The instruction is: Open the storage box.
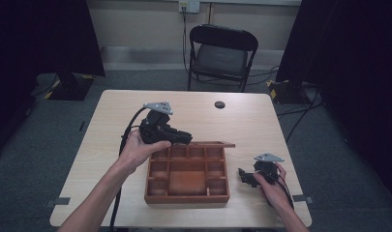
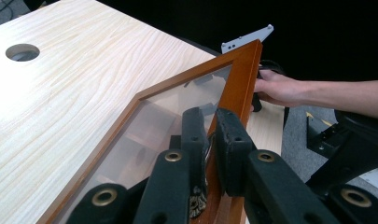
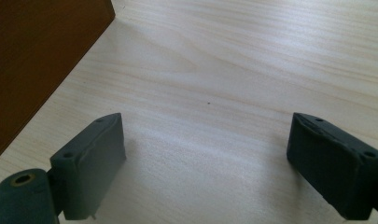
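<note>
High view, one wooden compartment box [image 1: 187,195], left gripper [image 1: 184,137] jaws clenched on its glass lid [image 1: 218,144], right gripper [image 1: 244,176] jaws released.

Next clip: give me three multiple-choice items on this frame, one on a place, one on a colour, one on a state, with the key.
1. Where does the right gripper sit?
A. right of the wooden box
B. inside it
C. on the chair

2. What colour is the lid frame?
A. white
B. reddish brown
C. blue

3. The left gripper is:
A. wide open
B. lying on the table
C. shut on the lid's frame

Key: 1 A, it rests beside the box's right wall; 2 B, reddish-brown wood around a clear pane; 3 C, both jaws clamp the frame.
</note>
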### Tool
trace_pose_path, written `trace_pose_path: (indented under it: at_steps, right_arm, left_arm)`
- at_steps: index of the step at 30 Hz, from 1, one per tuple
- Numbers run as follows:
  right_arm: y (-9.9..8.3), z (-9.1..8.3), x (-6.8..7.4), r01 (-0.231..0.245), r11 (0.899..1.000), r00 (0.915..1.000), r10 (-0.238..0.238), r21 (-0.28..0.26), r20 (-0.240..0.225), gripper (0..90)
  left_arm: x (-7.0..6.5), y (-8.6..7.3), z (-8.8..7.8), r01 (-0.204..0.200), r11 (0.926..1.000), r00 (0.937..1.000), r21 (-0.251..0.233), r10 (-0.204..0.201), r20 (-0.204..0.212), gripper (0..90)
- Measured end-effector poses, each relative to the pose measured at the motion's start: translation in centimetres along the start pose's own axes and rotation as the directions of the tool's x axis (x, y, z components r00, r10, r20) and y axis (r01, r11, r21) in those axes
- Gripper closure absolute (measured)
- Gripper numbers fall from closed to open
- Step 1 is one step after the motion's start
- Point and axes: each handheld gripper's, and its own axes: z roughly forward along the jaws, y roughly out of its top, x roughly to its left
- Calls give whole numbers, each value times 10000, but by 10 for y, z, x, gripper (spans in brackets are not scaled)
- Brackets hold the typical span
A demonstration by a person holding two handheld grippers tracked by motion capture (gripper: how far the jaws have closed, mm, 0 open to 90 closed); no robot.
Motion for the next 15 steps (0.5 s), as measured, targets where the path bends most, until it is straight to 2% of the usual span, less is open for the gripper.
trace_pose_path:
  at_steps: [9,12,15]
  right_arm:
    - [0,0,0,14,10000,10000,-14,-6,-3,108]
    - [0,0,0,21,10000,10000,-21,0,-7,107]
    - [0,0,0,22,10000,10000,-22,0,-7,106]
  left_arm:
    - [0,7,-2,-336,9994,9990,12,336,-307,842]
    - [2,7,-2,-194,9998,9995,-102,192,-246,842]
    - [2,7,-2,-227,9996,9994,-161,223,-261,842]
